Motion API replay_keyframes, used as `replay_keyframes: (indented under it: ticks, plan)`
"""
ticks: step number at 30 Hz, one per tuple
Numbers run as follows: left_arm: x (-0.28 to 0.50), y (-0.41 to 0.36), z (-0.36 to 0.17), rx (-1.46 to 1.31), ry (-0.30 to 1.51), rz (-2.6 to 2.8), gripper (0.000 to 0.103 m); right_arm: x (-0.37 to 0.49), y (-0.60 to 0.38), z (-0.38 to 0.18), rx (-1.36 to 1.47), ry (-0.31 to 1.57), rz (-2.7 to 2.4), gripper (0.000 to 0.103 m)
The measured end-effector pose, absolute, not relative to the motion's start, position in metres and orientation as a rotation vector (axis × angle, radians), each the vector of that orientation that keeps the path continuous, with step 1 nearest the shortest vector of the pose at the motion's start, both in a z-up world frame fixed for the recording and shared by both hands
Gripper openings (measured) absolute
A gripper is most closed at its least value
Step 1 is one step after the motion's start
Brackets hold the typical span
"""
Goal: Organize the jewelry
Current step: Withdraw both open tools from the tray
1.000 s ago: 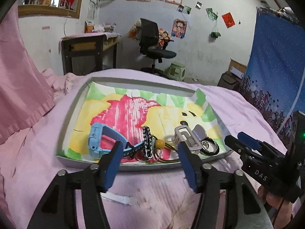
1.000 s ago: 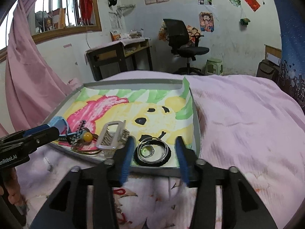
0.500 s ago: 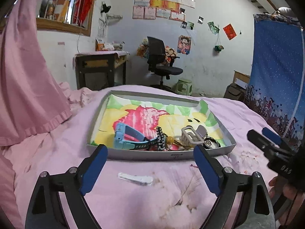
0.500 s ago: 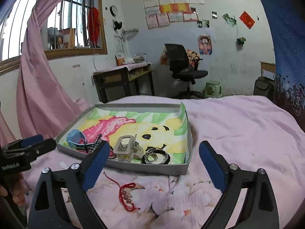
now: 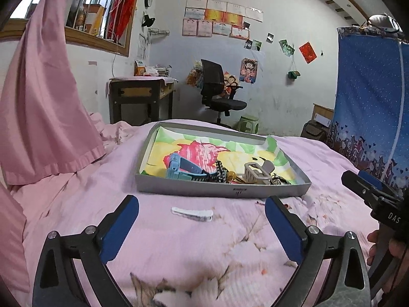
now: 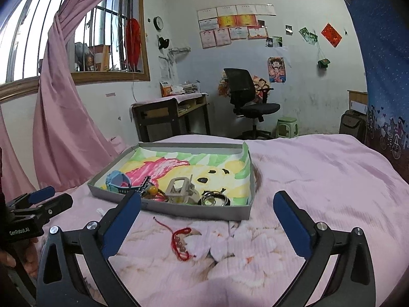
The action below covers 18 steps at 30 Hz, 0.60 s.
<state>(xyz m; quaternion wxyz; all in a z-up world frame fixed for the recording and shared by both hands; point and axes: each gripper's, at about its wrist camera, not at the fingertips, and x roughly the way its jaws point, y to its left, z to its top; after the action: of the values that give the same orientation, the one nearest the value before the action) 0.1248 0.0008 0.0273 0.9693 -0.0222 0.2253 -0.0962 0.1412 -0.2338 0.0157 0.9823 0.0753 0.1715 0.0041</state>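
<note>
1. Left wrist view: the left tongs (image 5: 202, 213) stand wide apart and hold nothing, above the pink bed (image 5: 76, 204).
2. A grey tray (image 5: 222, 192) lies on the bed ahead of them, lined with a coloured drawing.
3. In the tray, near its front wall: a blue watch (image 5: 179, 170), a beaded strap (image 5: 221, 170), a yellow bead (image 5: 231, 174), a silver clip (image 5: 257, 170) and rings (image 5: 280, 179), crowded together.
4. A white clip (image 5: 192, 214) lies on the bed just in front of the tray, between the blue pads.
5. The right tongs (image 5: 368, 186) show at the right edge; their spread cannot be told here.
6. Right wrist view: the right tongs (image 6: 207, 217) are spread wide, empty.
7. A red bracelet (image 6: 182, 243) lies on the bed between them, near the tray (image 6: 199, 211) but outside it.
8. The watch (image 6: 118, 180), silver clip (image 6: 180, 190) and rings (image 6: 214, 199) sit inside the tray.
9. The left tongs (image 6: 38, 199) appear at the left edge.
</note>
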Motion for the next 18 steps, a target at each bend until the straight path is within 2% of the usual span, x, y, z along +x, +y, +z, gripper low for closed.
replay_keyframes:
  ticks: [18]
  plan:
    - [0.092,0.006,0.011,0.008,0.467,-0.184,0.100,0.117,-0.218,0.003,0.085,0.385,0.023,0.102]
